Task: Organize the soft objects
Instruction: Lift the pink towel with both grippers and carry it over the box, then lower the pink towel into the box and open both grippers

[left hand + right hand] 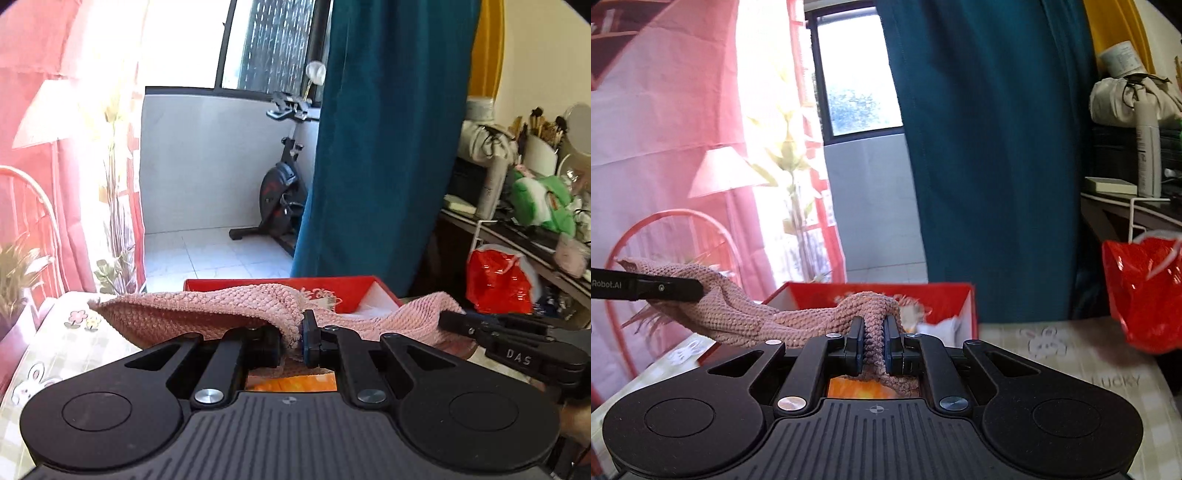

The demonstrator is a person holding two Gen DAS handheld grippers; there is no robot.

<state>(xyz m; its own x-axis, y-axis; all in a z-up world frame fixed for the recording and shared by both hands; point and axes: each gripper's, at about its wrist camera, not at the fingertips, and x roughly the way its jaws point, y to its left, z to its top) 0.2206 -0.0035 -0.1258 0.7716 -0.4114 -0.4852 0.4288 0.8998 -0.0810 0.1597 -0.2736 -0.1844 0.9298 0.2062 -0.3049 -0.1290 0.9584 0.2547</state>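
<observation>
Above the surface [1052,354], both claws are clenched on the pink knit cloth [192,314], left claw [291,339] and right claw [874,341]. It may slip and miss the red box [945,299] at 12 o'clock.

Raised letters reading "DAS" stand on the black arm of the right gripper [452,320] where it reaches in at the right edge of the left wrist view. On the left gripper [700,289], entering the right wrist view from the left, white print reads "Robot.AI" — its start is cut off by the frame edge. The patterned tablecloth [1082,354] carries the word "LUCKY" in pale capitals beside its rabbit motifs, while the decoration inside the red box [945,295] is too blurred to read.
</observation>
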